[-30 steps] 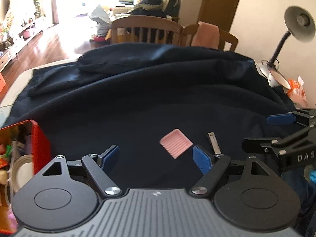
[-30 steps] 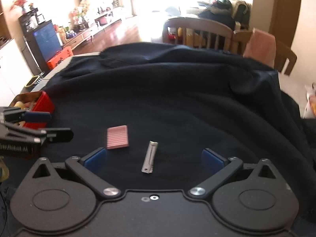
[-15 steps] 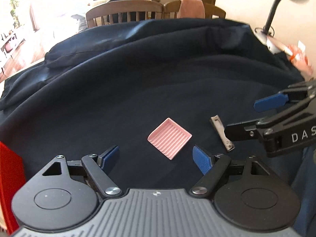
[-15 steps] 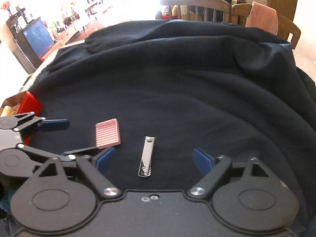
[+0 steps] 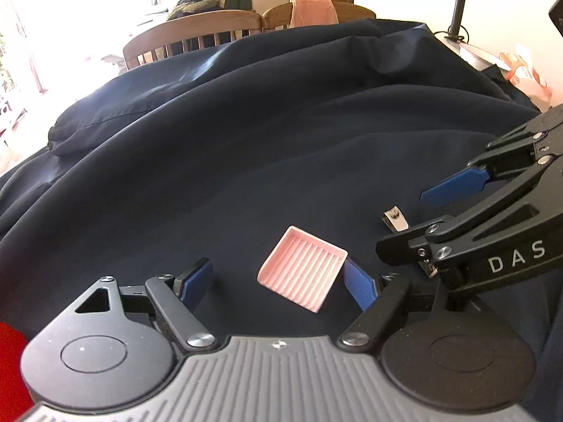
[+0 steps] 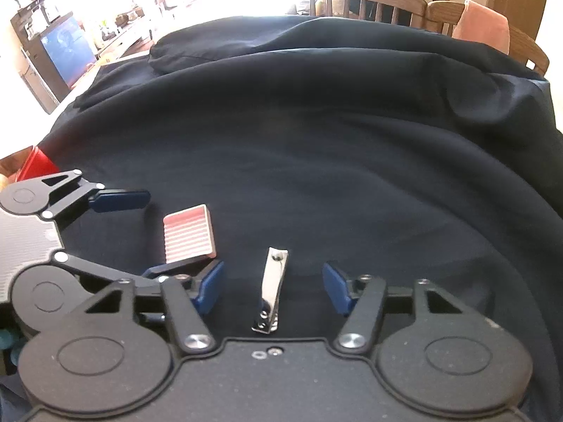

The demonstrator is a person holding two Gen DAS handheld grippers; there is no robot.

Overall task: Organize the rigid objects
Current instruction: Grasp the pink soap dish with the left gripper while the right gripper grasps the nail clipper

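A pink ribbed soap dish (image 5: pixel 303 271) lies on the dark blue cloth (image 5: pixel 281 140). My left gripper (image 5: pixel 278 281) is open, with the dish between its fingers close to the right pad. A metal nail clipper (image 6: pixel 271 289) lies between the fingers of my open right gripper (image 6: pixel 273 287). In the left wrist view the clipper (image 5: pixel 396 218) is partly hidden behind the right gripper (image 5: pixel 425 225). In the right wrist view the dish (image 6: pixel 189 235) and the left gripper (image 6: pixel 147 235) are on the left.
A red box (image 6: pixel 37 167) sits at the table's left edge. Wooden chairs (image 5: pixel 197 37) stand behind the table, one with a pink towel (image 5: pixel 311 10). A desk lamp (image 5: pixel 464 3) and an orange packet (image 5: pixel 527 77) are at the far right.
Both grippers have moved forward and down. The soap dish now lies between my left fingers and the nail clipper between my right fingers. Both stay open.
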